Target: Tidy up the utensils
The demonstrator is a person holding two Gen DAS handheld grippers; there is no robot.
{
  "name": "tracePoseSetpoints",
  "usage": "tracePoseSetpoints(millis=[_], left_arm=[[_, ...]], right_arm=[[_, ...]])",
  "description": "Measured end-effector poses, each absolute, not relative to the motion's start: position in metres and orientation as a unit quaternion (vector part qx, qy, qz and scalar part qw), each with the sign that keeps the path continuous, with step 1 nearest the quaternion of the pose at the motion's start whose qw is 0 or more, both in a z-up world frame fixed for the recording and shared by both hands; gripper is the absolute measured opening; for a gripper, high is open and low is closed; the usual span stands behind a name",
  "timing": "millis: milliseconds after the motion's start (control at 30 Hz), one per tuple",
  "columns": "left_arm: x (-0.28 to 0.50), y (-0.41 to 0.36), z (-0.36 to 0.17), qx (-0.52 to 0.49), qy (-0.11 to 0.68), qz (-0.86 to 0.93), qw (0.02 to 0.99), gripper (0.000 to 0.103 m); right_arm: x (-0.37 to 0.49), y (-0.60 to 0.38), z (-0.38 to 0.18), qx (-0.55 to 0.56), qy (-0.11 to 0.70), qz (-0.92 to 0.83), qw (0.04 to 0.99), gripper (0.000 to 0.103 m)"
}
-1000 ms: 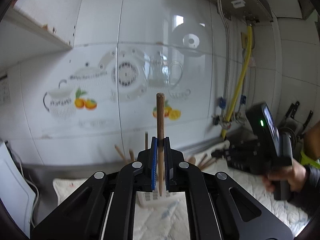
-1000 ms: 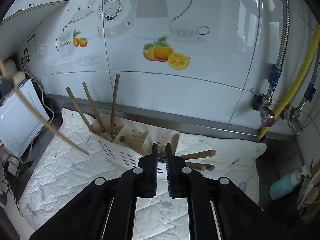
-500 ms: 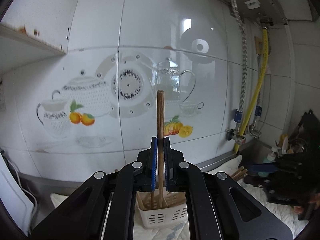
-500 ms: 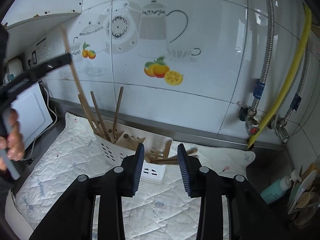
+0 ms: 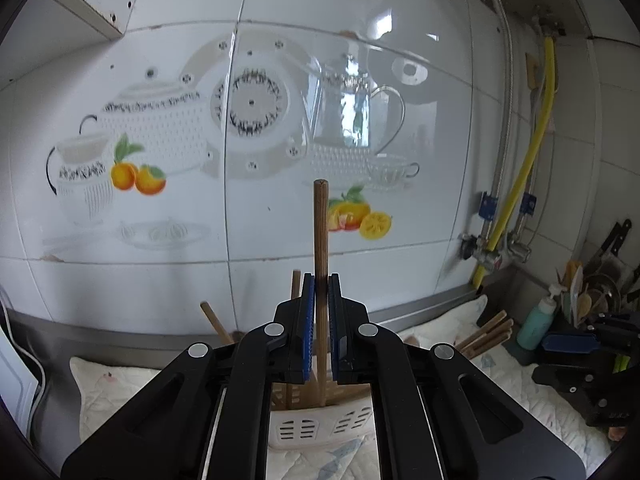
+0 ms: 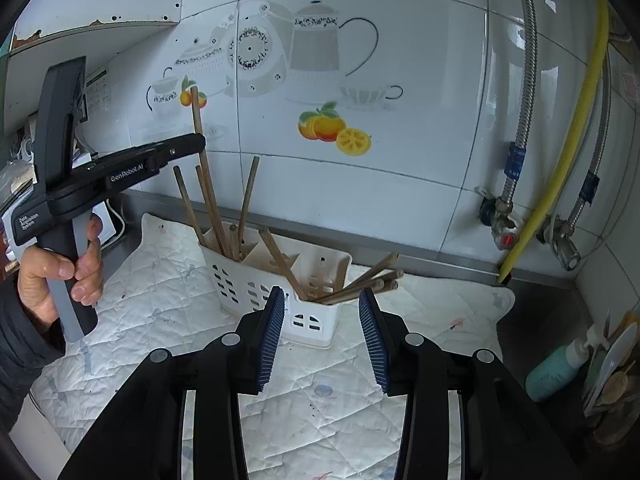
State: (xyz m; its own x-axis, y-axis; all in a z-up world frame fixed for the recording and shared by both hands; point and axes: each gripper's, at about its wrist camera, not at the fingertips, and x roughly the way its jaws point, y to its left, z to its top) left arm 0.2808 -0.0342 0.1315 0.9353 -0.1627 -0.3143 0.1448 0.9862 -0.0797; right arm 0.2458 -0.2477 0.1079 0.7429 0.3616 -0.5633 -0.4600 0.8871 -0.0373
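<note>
Our left gripper (image 5: 319,292) clamped the chopstick (image 5: 321,232) upright at frame centre to drop it into the caddy (image 5: 320,426); our right gripper (image 6: 322,328), just opening, held nothing.

1. The left wrist view looks along the left gripper (image 5: 319,292) slightly downward at the tiled wall (image 5: 160,240), close above the white basket (image 5: 320,428), whose lower front shows between the arms.
2. The right wrist view looks more steeply down, from a little further back and to the right, over the right gripper (image 6: 324,312) onto the quilted mat (image 6: 160,288).
3. Both views share the basket (image 6: 256,280), wall, mat (image 5: 104,380), yellow hose (image 5: 532,152) (image 6: 576,140) and teal bottle (image 5: 538,316) (image 6: 556,372).
4. Each view catches the other gripper at its edge: (image 6: 120,172), (image 5: 576,340).
</note>
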Motion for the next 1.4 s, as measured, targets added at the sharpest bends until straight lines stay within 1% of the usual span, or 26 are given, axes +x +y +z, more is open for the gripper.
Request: tracePoseSetpoints(millis=[200,400,433,500,567,633,700,800,833,867,933,1067,1167,1267,1300,1400], left_arm=[[0.287,-0.035,0.116,-0.029,0.184,-0.081,0.979,0.005],[0.288,-0.034,0.114,-0.026,0.193,-0.075,0.978,0.006],[0.286,-0.034,0.115,-0.027,0.193,-0.075,0.978,0.008],[0.284,-0.033,0.116,-0.026,0.192,-0.078,0.978,0.008],[0.281,-0.033,0.119,-0.025,0.190,-0.078,0.978,0.011],[0.276,-0.032,0.122,-0.024,0.188,-0.078,0.979,0.020],[0.271,-0.031,0.125,-0.022,0.184,-0.076,0.980,0.024],[0.263,-0.029,0.129,-0.020,0.182,-0.080,0.980,0.024],[0.259,-0.028,0.131,-0.020,0.181,-0.081,0.980,0.025],[0.254,-0.028,0.132,-0.020,0.180,-0.079,0.980,0.029],[0.242,-0.025,0.135,-0.020,0.174,-0.073,0.982,0.050],[0.218,-0.022,0.135,-0.024,0.172,-0.079,0.982,0.052],[0.197,-0.016,0.129,-0.030,0.175,-0.078,0.981,0.063],[0.175,-0.011,0.120,-0.033,0.177,-0.072,0.981,0.075],[0.168,-0.009,0.116,-0.037,0.180,-0.068,0.981,0.080],[0.150,-0.003,0.106,-0.045,0.182,-0.063,0.980,0.088]], right_arm=[[0.240,-0.248,0.100,-0.085,0.287,0.228,0.927,0.039],[0.235,-0.249,0.096,-0.082,0.289,0.231,0.925,0.040],[0.234,-0.249,0.096,-0.081,0.289,0.231,0.925,0.041],[0.231,-0.249,0.096,-0.080,0.288,0.232,0.926,0.045],[0.227,-0.248,0.097,-0.079,0.285,0.231,0.927,0.045],[0.222,-0.248,0.098,-0.075,0.282,0.233,0.928,0.048],[0.216,-0.248,0.099,-0.073,0.278,0.233,0.929,0.051],[0.207,-0.247,0.100,-0.077,0.273,0.232,0.930,0.053],[0.205,-0.247,0.100,-0.077,0.272,0.232,0.931,0.054],[0.203,-0.247,0.100,-0.076,0.271,0.232,0.931,0.055],[0.196,-0.248,0.099,-0.073,0.270,0.234,0.931,0.055],[0.184,-0.250,0.094,-0.062,0.269,0.234,0.932,0.056],[0.174,-0.252,0.088,-0.051,0.270,0.236,0.932,0.057],[0.162,-0.253,0.082,-0.047,0.268,0.230,0.935,0.062],[0.159,-0.253,0.081,-0.048,0.267,0.227,0.935,0.063],[0.149,-0.252,0.074,-0.053,0.267,0.217,0.938,0.064]])
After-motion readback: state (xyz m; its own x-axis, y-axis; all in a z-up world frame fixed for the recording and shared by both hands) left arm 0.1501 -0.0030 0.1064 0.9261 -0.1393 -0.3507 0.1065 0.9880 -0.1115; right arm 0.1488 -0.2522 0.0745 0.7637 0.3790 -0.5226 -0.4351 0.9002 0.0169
